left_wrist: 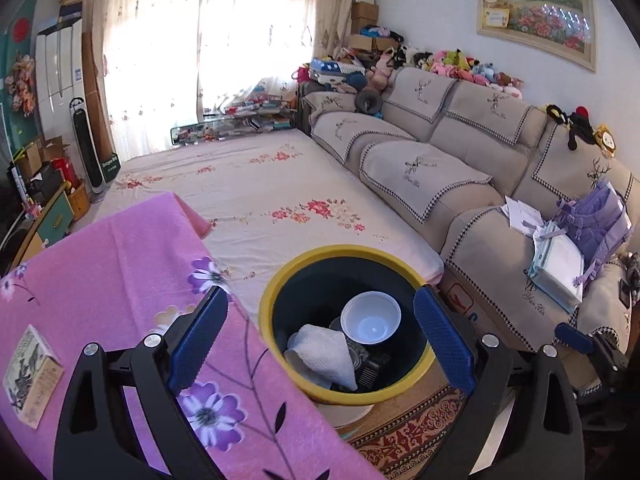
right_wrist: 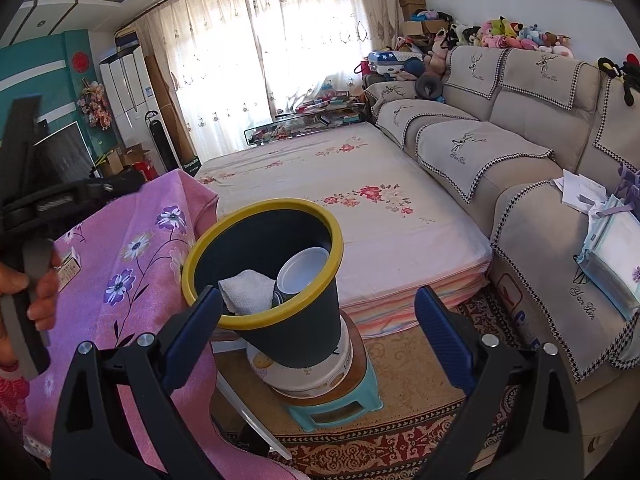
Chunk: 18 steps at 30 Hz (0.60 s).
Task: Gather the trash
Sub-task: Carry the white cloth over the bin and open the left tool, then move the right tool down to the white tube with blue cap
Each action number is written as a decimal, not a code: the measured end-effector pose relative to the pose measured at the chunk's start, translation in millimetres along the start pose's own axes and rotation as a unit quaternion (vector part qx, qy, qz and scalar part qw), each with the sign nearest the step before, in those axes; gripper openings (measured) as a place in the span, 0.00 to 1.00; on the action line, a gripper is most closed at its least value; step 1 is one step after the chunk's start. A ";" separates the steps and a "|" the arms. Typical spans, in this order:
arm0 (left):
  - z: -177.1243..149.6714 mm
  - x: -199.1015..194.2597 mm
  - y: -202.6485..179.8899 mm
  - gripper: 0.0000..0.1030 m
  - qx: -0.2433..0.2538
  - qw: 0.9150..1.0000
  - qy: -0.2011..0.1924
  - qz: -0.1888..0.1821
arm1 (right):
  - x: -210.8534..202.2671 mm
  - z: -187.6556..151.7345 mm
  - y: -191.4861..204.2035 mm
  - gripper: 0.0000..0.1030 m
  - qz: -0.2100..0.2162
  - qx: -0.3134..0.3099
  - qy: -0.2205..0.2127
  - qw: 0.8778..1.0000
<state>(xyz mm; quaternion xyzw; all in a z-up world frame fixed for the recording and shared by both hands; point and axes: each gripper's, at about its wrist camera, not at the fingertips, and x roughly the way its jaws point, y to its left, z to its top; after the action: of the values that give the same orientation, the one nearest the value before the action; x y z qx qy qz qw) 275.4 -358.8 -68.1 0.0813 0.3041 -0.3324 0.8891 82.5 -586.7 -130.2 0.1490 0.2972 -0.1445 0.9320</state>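
A dark bin with a yellow rim (left_wrist: 347, 254) stands beside the pink-clothed table (left_wrist: 100, 280). Inside lie a white plastic bowl (left_wrist: 370, 318), a crumpled white paper towel (left_wrist: 324, 354) and dark items under them. My left gripper (left_wrist: 320, 344) is open and empty, held above the bin's mouth. A small printed box (left_wrist: 32, 376) lies on the pink cloth to the left. In the right wrist view the bin (right_wrist: 296, 320) sits on a tin and a green stool (right_wrist: 340, 404). My right gripper (right_wrist: 320, 332) is open and empty, just in front of the bin.
A bed with a floral sheet (left_wrist: 260, 192) lies behind the bin. A beige sofa (left_wrist: 460, 168) runs along the right, with papers and a purple bag (left_wrist: 584, 224) on it. A patterned rug (right_wrist: 400, 444) covers the floor. A hand holding the left gripper (right_wrist: 28, 292) shows at left.
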 end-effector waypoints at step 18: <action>-123.8 -259.3 156.5 0.95 -0.124 0.968 -0.083 0.202 | 20.7 9.0 184.5 0.90 0.192 -0.151 0.031 0.969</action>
<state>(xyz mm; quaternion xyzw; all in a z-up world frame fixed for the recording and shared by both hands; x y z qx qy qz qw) 161.3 -55.6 -22.2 0.0020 0.2449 -0.1107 0.9632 169.3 -425.1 -100.2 0.0650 0.3103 0.0880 0.9443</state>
